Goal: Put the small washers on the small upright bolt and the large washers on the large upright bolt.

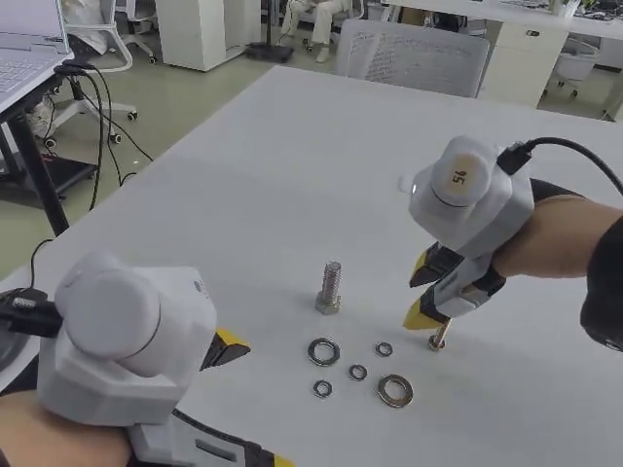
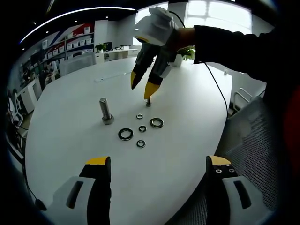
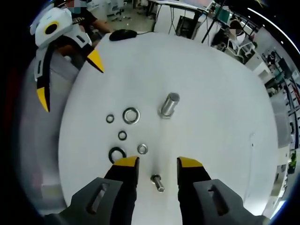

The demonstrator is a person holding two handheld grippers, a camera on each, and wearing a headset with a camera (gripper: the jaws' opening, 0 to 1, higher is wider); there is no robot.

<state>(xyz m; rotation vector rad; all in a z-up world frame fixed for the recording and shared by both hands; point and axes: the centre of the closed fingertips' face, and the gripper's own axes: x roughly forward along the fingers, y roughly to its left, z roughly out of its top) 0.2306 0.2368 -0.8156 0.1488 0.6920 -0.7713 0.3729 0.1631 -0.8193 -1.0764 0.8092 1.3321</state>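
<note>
A large upright bolt [image 1: 330,288] [image 2: 106,111] [image 3: 168,104] stands mid-table. To its right stands the small bolt [image 1: 439,338] [image 2: 148,102] [image 3: 157,182]. It sits between the parted jaws of my right gripper [image 1: 418,303] [image 3: 158,164], and neither jaw touches it. Flat on the table between the bolts lie two large washers [image 1: 324,351] [image 1: 395,390] and three small washers [image 1: 384,348] [image 1: 358,372] [image 1: 322,388]. My left gripper [image 1: 255,404] [image 2: 158,161] hangs wide open and holds nothing, on the near side of the washers.
The white table [image 1: 292,175] has bare room behind and left of the bolts. A mesh chair [image 1: 414,56] stands at its far edge. Off the table's left edge are a desk with a laptop [image 1: 24,49] and cables [image 1: 102,126].
</note>
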